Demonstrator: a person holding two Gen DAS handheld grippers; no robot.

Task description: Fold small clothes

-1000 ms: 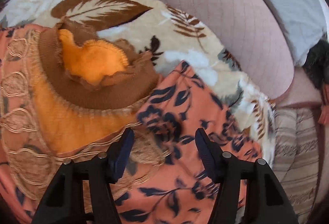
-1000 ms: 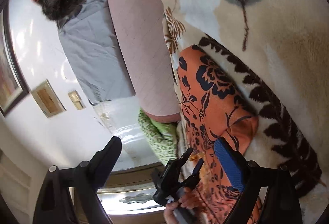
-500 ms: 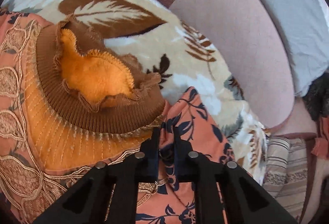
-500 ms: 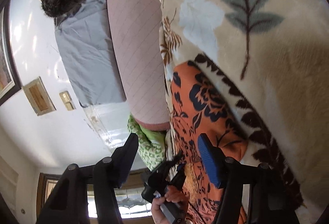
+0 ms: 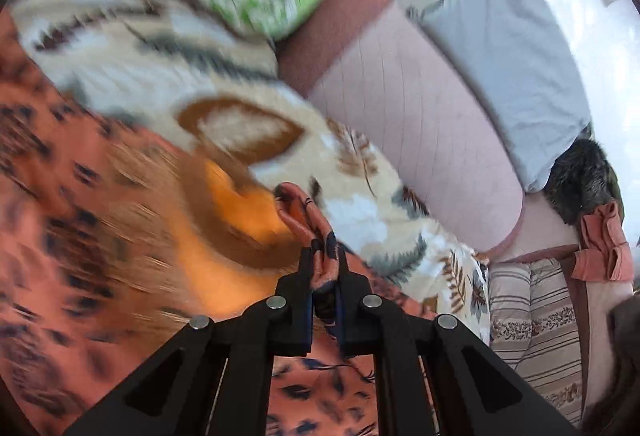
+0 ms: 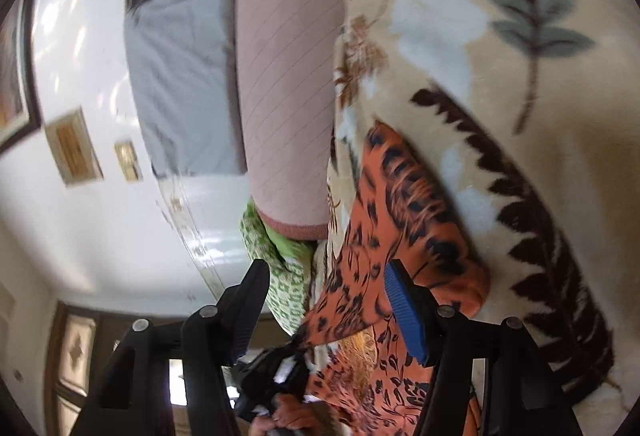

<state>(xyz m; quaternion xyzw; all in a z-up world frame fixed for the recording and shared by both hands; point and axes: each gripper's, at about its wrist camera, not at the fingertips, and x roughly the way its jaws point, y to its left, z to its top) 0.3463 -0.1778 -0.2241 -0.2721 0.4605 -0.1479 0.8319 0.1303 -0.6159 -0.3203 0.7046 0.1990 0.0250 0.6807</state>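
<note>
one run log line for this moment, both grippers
left gripper: shut on orange floral garment, lifting a fold | right gripper: open, holding nothing | surface: leaf-print blanket

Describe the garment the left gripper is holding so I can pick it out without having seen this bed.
Start at the cream leaf-print blanket covering the bed beside the long pink bolster. On it lies the orange floral garment, a corner of it pinched in the left gripper. Its dark navy flowers set it apart from the plain orange-and-brown knit piece beside it.
</note>
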